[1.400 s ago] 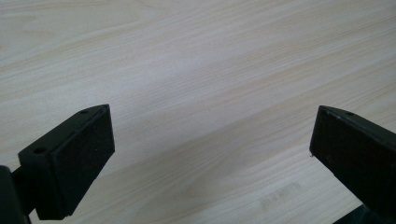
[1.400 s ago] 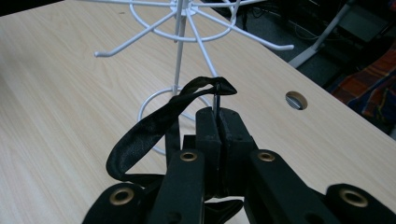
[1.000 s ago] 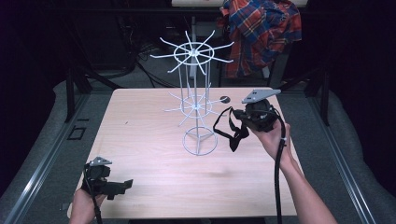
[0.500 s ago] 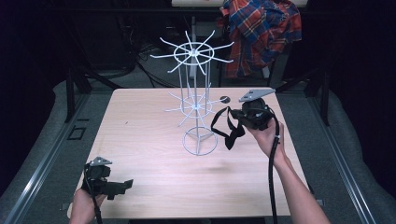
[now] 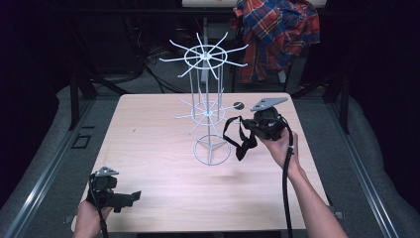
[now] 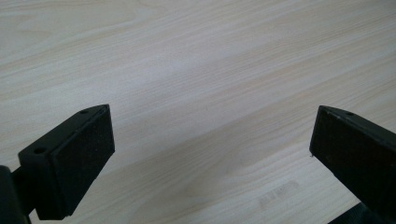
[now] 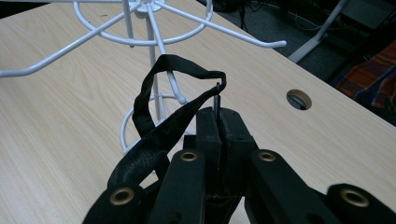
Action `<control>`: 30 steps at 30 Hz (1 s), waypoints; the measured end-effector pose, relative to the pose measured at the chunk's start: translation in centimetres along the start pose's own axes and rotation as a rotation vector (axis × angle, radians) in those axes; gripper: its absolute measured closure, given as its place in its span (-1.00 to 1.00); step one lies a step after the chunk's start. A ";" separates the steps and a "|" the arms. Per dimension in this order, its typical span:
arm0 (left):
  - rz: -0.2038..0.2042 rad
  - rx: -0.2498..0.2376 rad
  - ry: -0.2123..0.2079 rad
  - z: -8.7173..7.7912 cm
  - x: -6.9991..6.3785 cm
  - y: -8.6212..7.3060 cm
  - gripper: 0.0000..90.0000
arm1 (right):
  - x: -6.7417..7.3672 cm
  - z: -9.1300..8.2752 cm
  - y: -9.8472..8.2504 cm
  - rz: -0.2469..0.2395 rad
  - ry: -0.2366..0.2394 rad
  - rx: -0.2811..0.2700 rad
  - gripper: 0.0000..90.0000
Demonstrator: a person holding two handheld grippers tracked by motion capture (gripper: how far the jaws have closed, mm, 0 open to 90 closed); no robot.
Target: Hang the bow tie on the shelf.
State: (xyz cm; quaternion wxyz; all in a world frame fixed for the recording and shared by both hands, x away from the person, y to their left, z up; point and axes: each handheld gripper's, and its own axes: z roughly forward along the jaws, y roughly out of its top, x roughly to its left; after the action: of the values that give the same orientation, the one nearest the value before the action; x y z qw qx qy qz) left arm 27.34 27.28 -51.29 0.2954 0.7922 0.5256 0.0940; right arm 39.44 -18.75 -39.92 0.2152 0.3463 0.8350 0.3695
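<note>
Light wooden rectangular surface point(image 5: 148, 148) carries a white wire rotating display rack with two tiers of radial hooks point(image 5: 207, 111). Rack stands upright near the middle of the surface, its ring base point(image 5: 212, 151) flat on the wood; long axis vertical. Behind the far edge hangs a red-and-blue plaid shirt point(image 5: 277, 34), well apart from the work.

Black fabric strap with a loop point(image 5: 240, 139) is at the right of the rack, just beside its lower part and above the surface. In the high view it hangs from the right gripper point(image 5: 255, 130) out toward the rack and droops, lower end pointing down at the wood. In the right gripper view the strap point(image 7: 163, 116) runs up from lower left, arches over into a loop, and comes back down to the jaws; the loop's top points toward the rack's centre post. Whether the loop touches a hook: cannot tell. Strap's lower end is cut off at the frame bottom there.

Small round hole in the surface point(image 5: 238, 105) lies behind the right gripper.

Right gripper: jaws together, clamped on a thin edge of the strap. Right forearm comes in from bottom right, hand under the gripper body, which is held level and aimed left at the rack.

Left gripper point(image 5: 130, 197) sits low at the near left corner, aimed right. In its own view point(image 6: 210, 154) the jaws stand wide apart over bare wood; the right jaw is cut off by the frame edge.
</note>
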 end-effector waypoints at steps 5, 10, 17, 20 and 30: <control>-0.001 0.000 0.002 0.0 0.0 0.0 -1.00 | 0.1 0.6 -0.2 0.009 0.015 0.006 0.94; -0.004 0.000 0.003 0.0 0.0 -0.1 -1.00 | 0.4 1.4 -0.4 0.032 0.037 -0.004 0.94; 0.001 0.006 -0.001 0.0 0.0 -0.1 -1.00 | 0.5 2.1 -0.4 0.054 0.061 -0.021 0.94; -0.001 0.002 0.000 0.0 -0.1 -0.1 -1.00 | 0.7 2.4 -0.4 0.056 0.066 -0.027 0.94; -0.005 0.006 0.003 0.1 -0.1 -0.2 -1.00 | 1.3 3.3 -0.2 0.042 0.087 -0.016 0.93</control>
State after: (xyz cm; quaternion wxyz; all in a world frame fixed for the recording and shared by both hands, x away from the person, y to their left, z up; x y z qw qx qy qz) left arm 27.23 27.25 -51.42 0.2925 0.7917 0.5282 0.0931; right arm 40.47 -16.35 -42.33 0.1735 0.3458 0.8332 0.3951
